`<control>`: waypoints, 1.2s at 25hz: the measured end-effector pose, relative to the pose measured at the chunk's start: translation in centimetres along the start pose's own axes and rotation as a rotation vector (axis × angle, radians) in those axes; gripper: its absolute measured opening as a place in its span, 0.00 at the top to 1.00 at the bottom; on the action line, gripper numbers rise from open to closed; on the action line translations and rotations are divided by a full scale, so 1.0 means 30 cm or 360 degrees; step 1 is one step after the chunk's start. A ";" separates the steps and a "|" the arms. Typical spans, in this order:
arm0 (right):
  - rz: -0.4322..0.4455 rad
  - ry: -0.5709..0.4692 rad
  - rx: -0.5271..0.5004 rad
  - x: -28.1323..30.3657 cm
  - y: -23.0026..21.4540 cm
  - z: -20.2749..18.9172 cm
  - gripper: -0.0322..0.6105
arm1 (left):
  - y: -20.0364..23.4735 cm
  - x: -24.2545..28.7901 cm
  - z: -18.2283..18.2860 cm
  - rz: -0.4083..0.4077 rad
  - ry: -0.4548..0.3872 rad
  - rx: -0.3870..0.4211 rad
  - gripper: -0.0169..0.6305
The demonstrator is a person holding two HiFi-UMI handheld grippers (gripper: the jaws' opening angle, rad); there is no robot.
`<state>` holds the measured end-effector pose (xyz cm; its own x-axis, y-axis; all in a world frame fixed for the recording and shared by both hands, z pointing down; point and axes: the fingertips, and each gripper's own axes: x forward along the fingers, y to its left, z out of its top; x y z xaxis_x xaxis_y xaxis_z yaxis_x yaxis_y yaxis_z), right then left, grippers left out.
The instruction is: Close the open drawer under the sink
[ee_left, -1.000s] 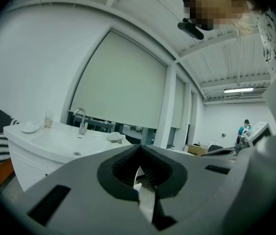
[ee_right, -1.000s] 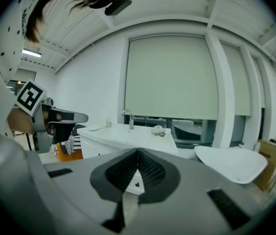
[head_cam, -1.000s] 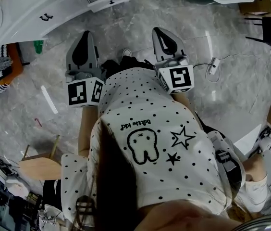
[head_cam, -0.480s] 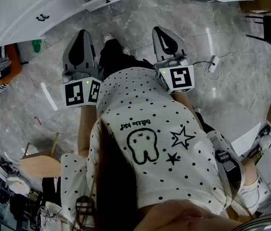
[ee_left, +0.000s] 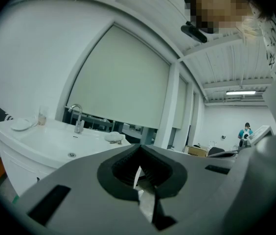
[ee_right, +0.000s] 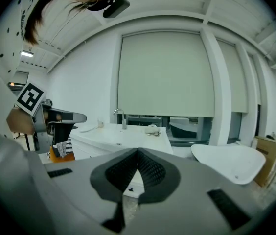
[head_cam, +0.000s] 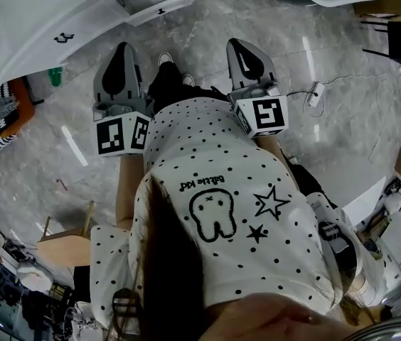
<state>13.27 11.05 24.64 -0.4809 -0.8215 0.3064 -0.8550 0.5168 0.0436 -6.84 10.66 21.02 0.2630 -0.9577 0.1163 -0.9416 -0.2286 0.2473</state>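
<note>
A grey marbled floor (head_cam: 207, 34) fills the room below the person, and a white vanity cabinet (head_cam: 44, 27) with a sink (ee_left: 55, 138) and tap (ee_left: 78, 119) on top is seen at the upper left of the head view. The open drawer (head_cam: 161, 2) stands pulled out from the cabinet's near end, ahead of both tools and well apart from them. The approach is judged to be the step in hand, with no contact made yet. For the next move, a tool would have to be brought up to the drawer's front and pressed squarely so that it slides in flush. The left tool (head_cam: 121, 52) and the right tool (head_cam: 240, 48) are held forward on either side of the body, pointed nearly level towards the cabinet. The jaws of each are pressed together, with nothing held between them.
</note>
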 end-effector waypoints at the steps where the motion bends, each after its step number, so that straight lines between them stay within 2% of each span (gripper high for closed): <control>1: -0.0003 0.0000 0.0010 0.019 0.002 0.012 0.93 | 0.015 0.014 0.010 -0.0003 0.0002 -0.0001 0.96; 7: -0.0014 0.0007 0.0031 0.117 -0.003 0.066 0.93 | 0.083 0.100 0.066 -0.0020 0.0010 0.0006 0.96; 15: -0.0035 -0.0015 0.0012 0.247 0.024 0.113 0.93 | 0.194 0.162 0.078 -0.0031 0.0012 -0.0002 0.96; 30: -0.0036 0.0033 0.0024 0.376 0.029 0.104 0.93 | 0.307 0.238 0.062 -0.0023 0.0052 -0.0025 0.96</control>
<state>6.50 1.48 25.18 -0.4575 -0.8276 0.3252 -0.8685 0.4944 0.0365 -14.02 1.39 22.35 0.2838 -0.9480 0.1442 -0.9343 -0.2395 0.2641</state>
